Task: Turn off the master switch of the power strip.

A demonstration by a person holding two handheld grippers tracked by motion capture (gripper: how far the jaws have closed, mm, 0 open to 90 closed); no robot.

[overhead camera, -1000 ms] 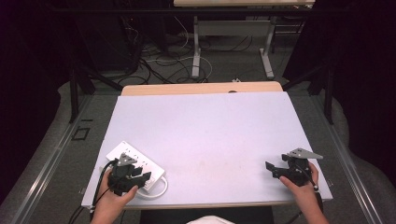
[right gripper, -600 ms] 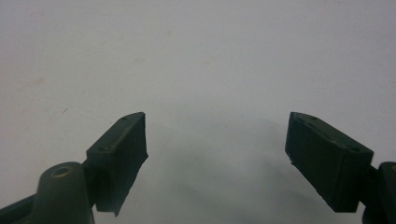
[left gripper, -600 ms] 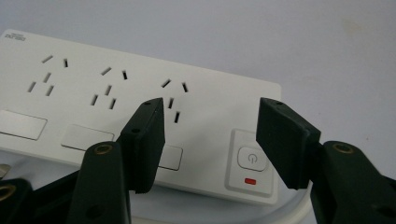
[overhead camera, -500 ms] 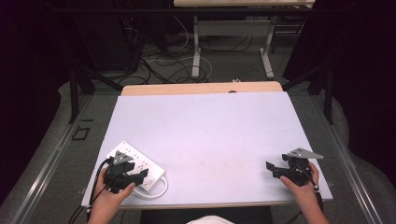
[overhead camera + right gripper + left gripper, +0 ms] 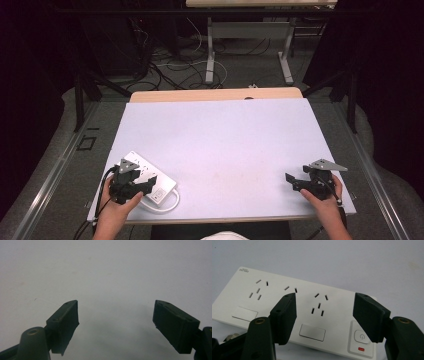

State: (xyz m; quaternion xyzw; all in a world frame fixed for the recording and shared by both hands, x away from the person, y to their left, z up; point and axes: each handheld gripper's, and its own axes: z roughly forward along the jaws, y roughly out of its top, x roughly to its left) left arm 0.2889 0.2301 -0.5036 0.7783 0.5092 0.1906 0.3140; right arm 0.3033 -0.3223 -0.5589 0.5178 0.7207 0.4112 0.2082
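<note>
A white power strip (image 5: 165, 187) lies flat at the table's near left corner. Seen close in the left gripper view, the power strip (image 5: 249, 297) has several sockets, a power button (image 5: 361, 336) and a small red light. My left gripper (image 5: 148, 184) hovers just over it, open. Its jaws have just been opening, and the left gripper (image 5: 325, 298) has nothing pressed between its pads. My right gripper (image 5: 291, 182) rests at the near right, open over bare table, and the right gripper (image 5: 116, 305) is empty.
The table (image 5: 225, 135) has a pale top with a wooden strip along its far edge. A white cable (image 5: 169, 204) loops from the strip by the front edge. Desk legs and tangled cables stand on the floor beyond.
The left gripper's jaws stand wider apart than before, still over the power strip. The right gripper has not moved.
</note>
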